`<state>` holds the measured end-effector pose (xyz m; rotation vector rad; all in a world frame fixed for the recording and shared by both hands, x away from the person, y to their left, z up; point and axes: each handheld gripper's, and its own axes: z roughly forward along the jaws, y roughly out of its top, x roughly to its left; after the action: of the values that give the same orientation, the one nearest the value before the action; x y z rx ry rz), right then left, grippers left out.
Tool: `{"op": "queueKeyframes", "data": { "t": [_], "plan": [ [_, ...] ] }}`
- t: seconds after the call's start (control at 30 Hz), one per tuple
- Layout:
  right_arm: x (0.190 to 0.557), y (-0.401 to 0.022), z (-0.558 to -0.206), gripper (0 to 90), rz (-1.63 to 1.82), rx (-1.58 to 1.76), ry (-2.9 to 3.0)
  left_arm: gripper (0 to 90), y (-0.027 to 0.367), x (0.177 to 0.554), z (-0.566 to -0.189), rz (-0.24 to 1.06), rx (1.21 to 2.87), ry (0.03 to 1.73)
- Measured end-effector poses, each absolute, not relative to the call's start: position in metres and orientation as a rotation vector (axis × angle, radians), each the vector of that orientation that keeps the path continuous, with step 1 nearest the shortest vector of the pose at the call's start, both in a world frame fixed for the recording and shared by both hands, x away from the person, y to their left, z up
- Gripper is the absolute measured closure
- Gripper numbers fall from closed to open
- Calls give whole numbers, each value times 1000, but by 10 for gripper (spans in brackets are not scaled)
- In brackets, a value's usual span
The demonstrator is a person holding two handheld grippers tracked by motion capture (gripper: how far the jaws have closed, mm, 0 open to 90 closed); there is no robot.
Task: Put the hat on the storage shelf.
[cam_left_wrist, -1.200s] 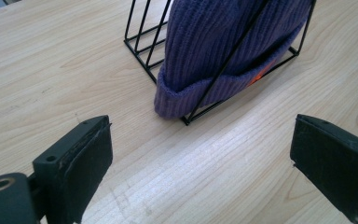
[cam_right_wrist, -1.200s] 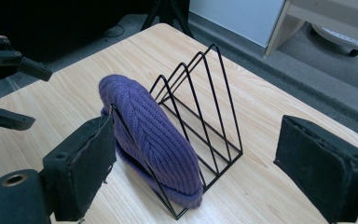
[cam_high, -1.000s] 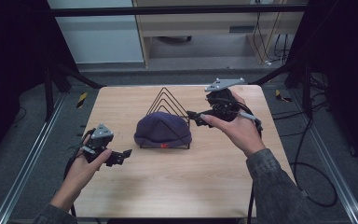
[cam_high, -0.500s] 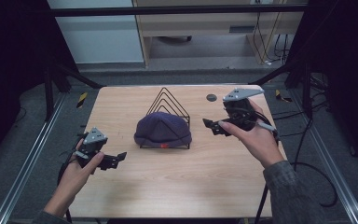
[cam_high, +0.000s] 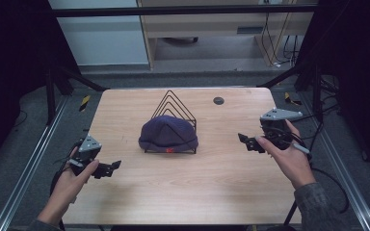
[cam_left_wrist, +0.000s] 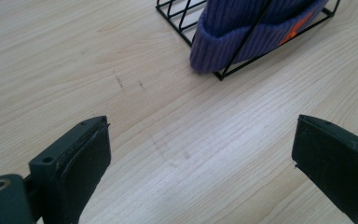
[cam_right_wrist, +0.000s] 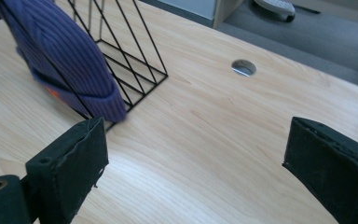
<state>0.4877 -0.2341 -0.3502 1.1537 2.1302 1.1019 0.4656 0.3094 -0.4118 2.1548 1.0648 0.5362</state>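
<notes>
**Both tools drawn back, beanie left draped on the rack**

Since the earlier frames the right tool (cam_high: 248, 142) has swung down and away from the top of the wire rack (cam_high: 174, 103) to the counter's right side; the left tool (cam_high: 107, 169) has slid a little nearer the person, toward the front left corner; the purple beanie (cam_high: 168, 134) has not shifted.

Both tools stand spread wide with nothing between the jaws; the left gripper view shows bare wood (cam_left_wrist: 177, 135) in the gap, and the right gripper view shows the same (cam_right_wrist: 200, 140).

The beanie sits at the counter's (cam_high: 183, 192) middle, pulled over the front of the rack, its cuff resting on the base wires with an orange tag low at the front; its long axis runs left to right across the counter, so each tool faces one end of it. From the left tool it lies ahead and to the right (cam_left_wrist: 256, 32); from the right tool it lies ahead and to the left (cam_right_wrist: 60, 56), with the rack's empty triangles (cam_right_wrist: 121, 51) behind it.

Neither is touching it; the right tool looks slightly nearer, level with the cuff, so I judge it better placed for any next reach.
</notes>
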Motion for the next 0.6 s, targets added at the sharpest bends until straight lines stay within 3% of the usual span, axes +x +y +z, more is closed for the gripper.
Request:
{"op": "queueKeyframes", "data": {
  "t": [0.6],
  "plan": [
    [485, -258, -419, 132, 1043, 1324, 2162, 40, 316, 478, -444, 503, 2207, 1122]
  ]
}}
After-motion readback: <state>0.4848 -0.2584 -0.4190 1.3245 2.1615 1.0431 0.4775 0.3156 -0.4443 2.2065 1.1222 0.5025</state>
